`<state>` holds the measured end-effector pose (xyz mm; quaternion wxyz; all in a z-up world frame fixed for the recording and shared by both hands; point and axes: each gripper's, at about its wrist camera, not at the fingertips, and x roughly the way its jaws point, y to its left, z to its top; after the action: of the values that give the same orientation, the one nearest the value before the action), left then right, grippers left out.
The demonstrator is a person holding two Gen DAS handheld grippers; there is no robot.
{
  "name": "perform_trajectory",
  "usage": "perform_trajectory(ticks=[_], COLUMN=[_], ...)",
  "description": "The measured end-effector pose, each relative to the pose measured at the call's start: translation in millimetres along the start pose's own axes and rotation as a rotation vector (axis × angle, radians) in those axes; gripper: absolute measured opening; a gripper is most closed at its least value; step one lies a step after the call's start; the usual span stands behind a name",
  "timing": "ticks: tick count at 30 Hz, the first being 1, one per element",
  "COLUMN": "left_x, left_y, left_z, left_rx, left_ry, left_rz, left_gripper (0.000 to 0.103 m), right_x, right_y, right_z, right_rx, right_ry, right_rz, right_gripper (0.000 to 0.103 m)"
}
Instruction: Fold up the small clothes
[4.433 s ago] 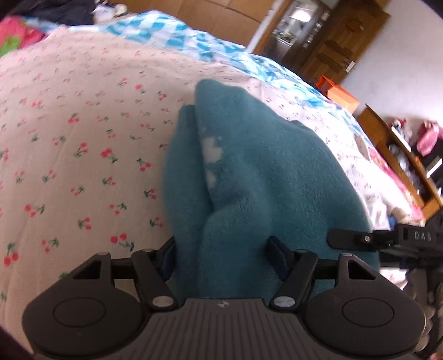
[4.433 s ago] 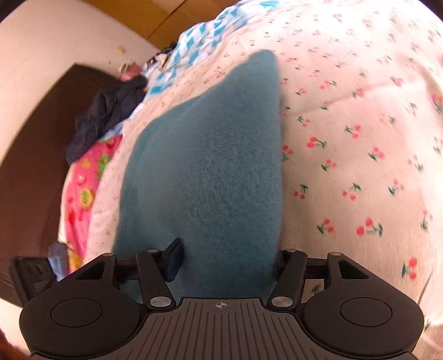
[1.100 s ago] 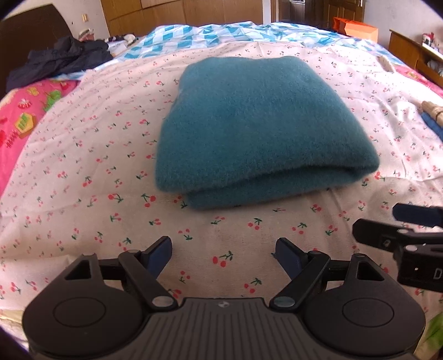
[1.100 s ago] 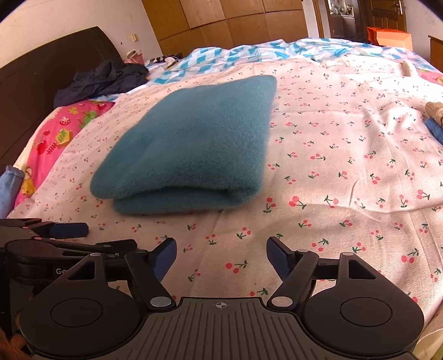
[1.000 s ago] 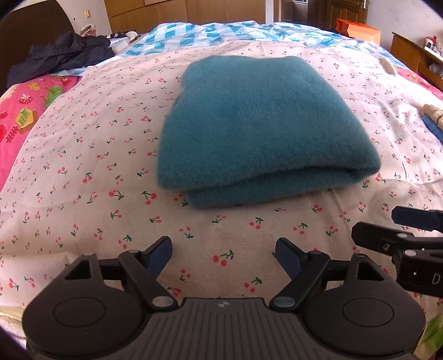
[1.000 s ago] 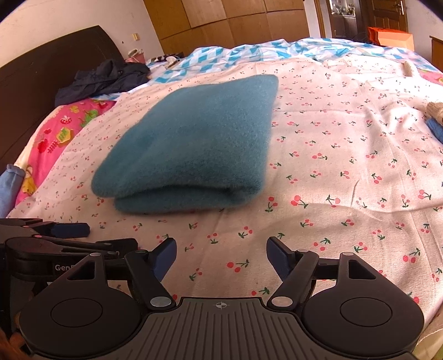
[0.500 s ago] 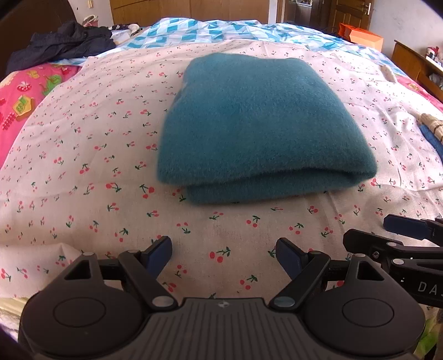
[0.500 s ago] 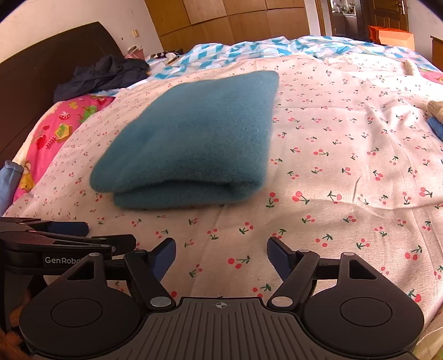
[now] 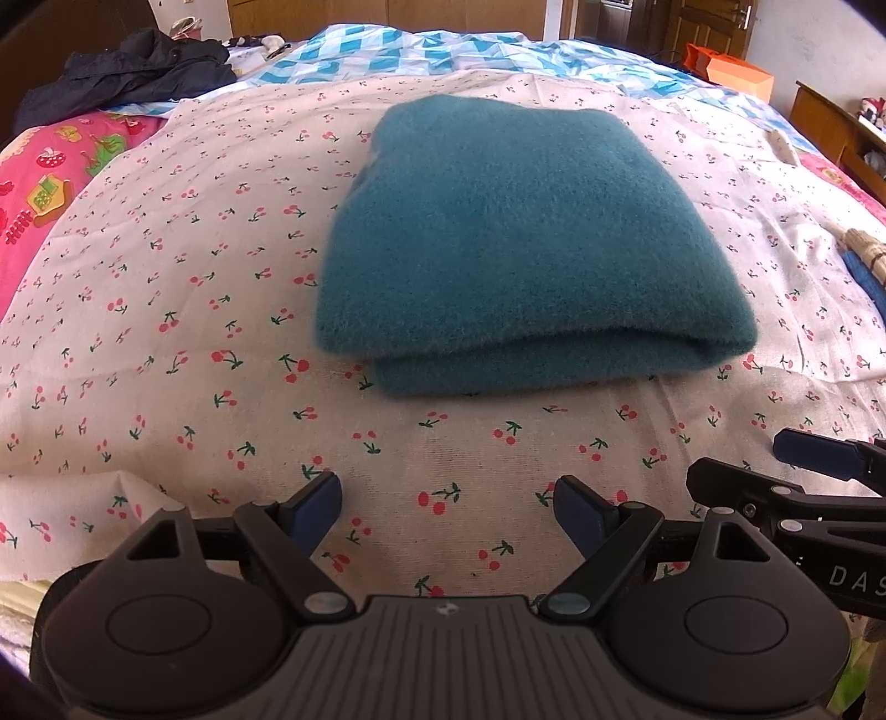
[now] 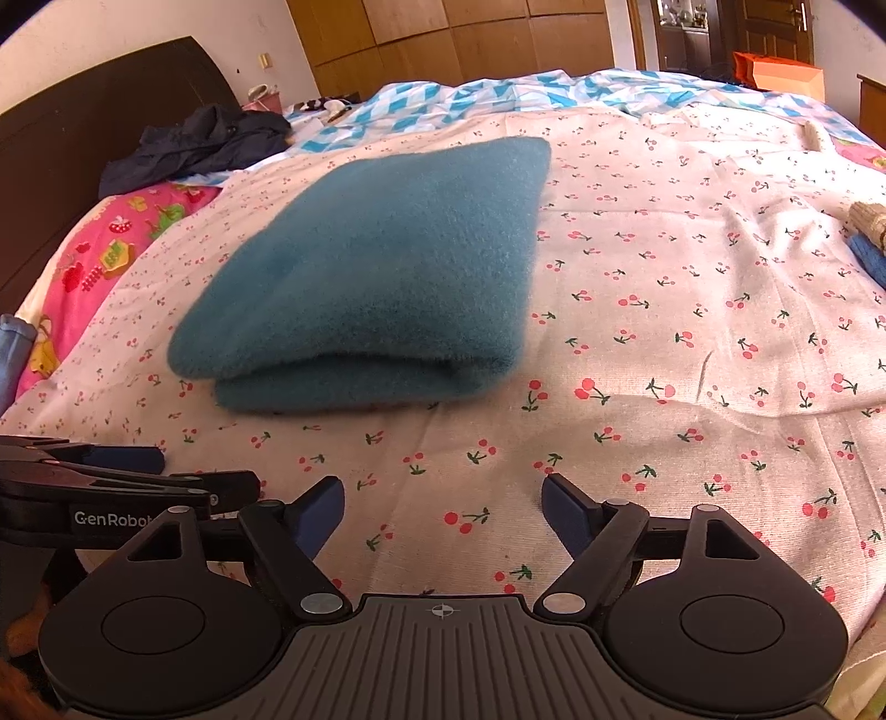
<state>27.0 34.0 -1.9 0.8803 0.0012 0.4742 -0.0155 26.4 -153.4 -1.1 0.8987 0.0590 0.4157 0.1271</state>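
Note:
A teal fleece garment lies folded in a thick rectangle on the cherry-print sheet; it also shows in the right wrist view. My left gripper is open and empty, held back from the garment's near folded edge. My right gripper is open and empty, also short of the garment, to its right. The right gripper's fingers show at the right edge of the left wrist view, and the left gripper's fingers show at the left edge of the right wrist view.
A dark garment lies at the bed's far left by the dark headboard. A pink cartoon-print cover and a blue checked quilt border the sheet. A blue-and-straw object lies at the right edge.
Both grippers let go of the teal garment and drew back from it; it now lies folded on the sheet. Over the last second both views shifted only slightly.

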Motion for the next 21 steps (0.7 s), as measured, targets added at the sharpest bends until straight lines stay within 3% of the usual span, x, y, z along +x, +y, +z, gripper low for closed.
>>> perform_trajectory(ticks=[21], left_x=[-1.9], left_y=[-2.8], left_z=[-1.7], left_rx=[0.023], left_ry=[-0.002], left_rz=[-0.008], left_gripper=[0.09], right_x=[1.0], right_y=[-0.4], right_z=[-0.6], right_rx=[-0.01], right_ry=[0.004], right_rz=[-0.038], right_gripper=[0.081])
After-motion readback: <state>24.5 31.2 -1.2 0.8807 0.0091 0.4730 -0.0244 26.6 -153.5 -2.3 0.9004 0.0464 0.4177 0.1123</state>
